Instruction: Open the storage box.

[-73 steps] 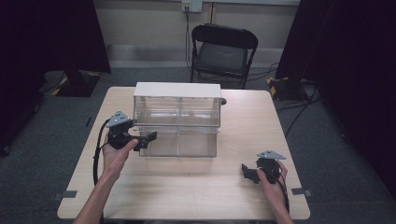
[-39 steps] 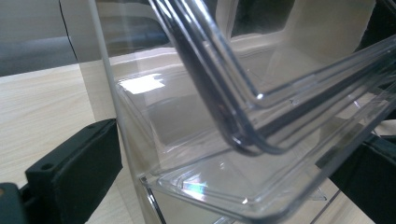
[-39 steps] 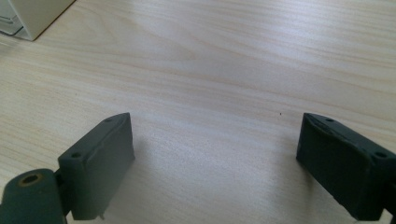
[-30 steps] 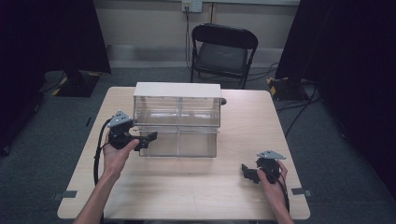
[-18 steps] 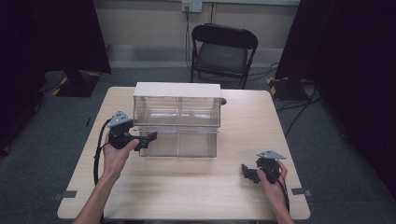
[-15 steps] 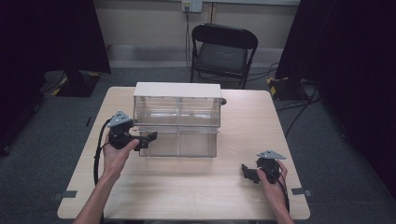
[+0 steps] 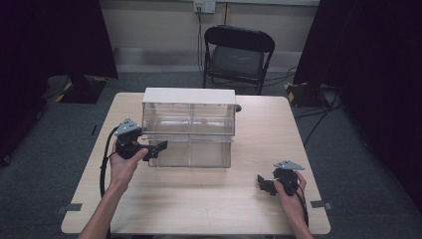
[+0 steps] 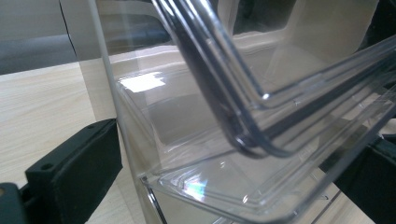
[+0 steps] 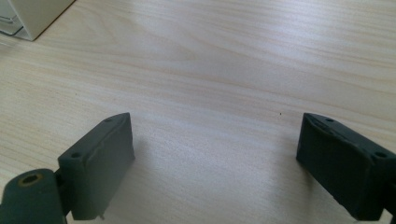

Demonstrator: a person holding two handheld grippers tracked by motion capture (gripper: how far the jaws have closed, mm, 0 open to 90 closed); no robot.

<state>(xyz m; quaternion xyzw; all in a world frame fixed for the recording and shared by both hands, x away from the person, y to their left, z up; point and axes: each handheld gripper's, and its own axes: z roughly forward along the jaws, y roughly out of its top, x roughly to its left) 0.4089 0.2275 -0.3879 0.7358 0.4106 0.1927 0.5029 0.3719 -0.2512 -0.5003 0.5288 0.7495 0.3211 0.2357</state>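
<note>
A pale wooden table [image 7: 199,199] carries a clear plastic drawer cabinet with a cream-white top and frame [image 7: 188,127], set toward the far middle of the tabletop; its lower drawers stand pulled out toward the person, forming a transparent step in front of the upper row. The left gripper [image 7: 155,148], held in the person's left hand [image 7: 123,162], reaches in from the left at the cabinet's near-left corner, a black cable [image 7: 103,164] looping down beside the forearm. In the left gripper view, its jaws stand apart on either side of the clear drawer's corner [image 8: 243,158]: one black jaw sits at the lower left, just beside the transparent wall, the other at the far right edge, so the plastic lies between them; whether either pad actually touches it cannot be told. The right gripper [image 7: 266,184] rests well apart from the cabinet, near the table's near-right corner, held in the right hand [image 7: 291,199] with its grey three-cornered plate [image 7: 288,165] on top. In the right gripper view its two black jaws are spread wide over bare wood grain, holding nothing, with a corner of the cream cabinet frame [image 9: 32,14] at the upper left. Behind the table stands a black folding chair [image 7: 238,55] on grey carpet [image 7: 59,134].
</note>
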